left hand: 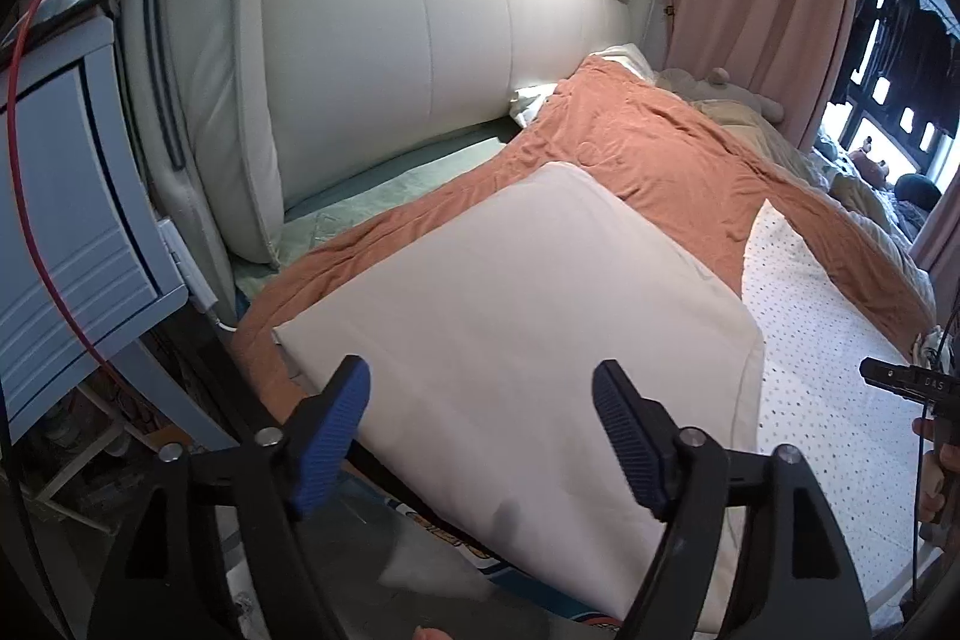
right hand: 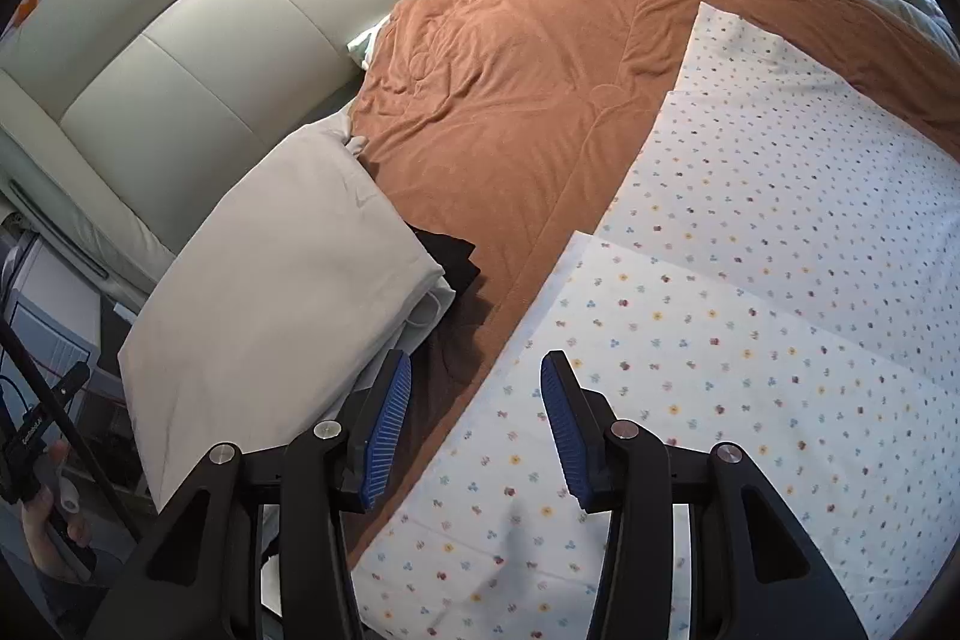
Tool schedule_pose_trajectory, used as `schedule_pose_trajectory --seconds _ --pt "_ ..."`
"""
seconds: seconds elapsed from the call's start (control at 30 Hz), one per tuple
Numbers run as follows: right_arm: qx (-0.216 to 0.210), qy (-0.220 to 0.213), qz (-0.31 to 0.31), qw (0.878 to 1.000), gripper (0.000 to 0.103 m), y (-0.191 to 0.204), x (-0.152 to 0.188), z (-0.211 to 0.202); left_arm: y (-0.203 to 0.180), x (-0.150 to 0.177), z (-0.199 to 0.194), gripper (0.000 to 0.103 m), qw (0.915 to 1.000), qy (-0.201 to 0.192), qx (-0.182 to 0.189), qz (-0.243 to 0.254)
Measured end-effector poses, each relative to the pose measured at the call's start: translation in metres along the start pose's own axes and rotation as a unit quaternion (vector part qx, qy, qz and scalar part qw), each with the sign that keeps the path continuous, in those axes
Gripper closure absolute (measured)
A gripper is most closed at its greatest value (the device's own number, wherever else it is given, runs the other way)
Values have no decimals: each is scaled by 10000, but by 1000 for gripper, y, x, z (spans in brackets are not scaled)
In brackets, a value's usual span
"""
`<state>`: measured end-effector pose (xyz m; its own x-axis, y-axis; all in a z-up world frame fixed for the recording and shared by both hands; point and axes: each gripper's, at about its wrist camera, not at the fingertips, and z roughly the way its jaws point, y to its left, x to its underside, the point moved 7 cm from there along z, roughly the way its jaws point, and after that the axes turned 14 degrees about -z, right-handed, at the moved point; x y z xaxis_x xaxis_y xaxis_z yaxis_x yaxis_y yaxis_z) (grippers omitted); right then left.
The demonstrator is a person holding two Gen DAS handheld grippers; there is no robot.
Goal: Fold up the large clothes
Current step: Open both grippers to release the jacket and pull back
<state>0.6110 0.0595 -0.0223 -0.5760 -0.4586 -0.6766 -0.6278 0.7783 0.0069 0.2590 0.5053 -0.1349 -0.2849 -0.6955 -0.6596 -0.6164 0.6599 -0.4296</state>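
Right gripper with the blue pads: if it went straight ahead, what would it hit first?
Probably the white flower-dotted cloth spread over the orange blanket; the open right gripper holds nothing, though depth is uncertain.

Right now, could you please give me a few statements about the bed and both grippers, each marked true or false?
1. The left gripper is open, gripping nothing. True.
2. The right gripper is clamped on the floral cloth. False: its jaws stand apart with nothing between them.
3. The cream pillow lies on the orange blanket. True.
4. The floral cloth is crumpled into a ball. False: it lies flat in folded layers.
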Motion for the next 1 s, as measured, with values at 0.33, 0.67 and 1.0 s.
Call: schedule_pose_trajectory --seconds 0.33,0.67,1.0 --pt "264 -708 118 9971 0 -36 26 -111 -72 9 -66 0 9979 -366 455 288" --pt "527 -1225 103 9910 0 -58 85 -198 -130 59 -116 0 9939 -476 836 532" --pt "1165 -1634 36 9797 0 -55 158 -281 -175 126 -171 0 9867 -617 1247 840"
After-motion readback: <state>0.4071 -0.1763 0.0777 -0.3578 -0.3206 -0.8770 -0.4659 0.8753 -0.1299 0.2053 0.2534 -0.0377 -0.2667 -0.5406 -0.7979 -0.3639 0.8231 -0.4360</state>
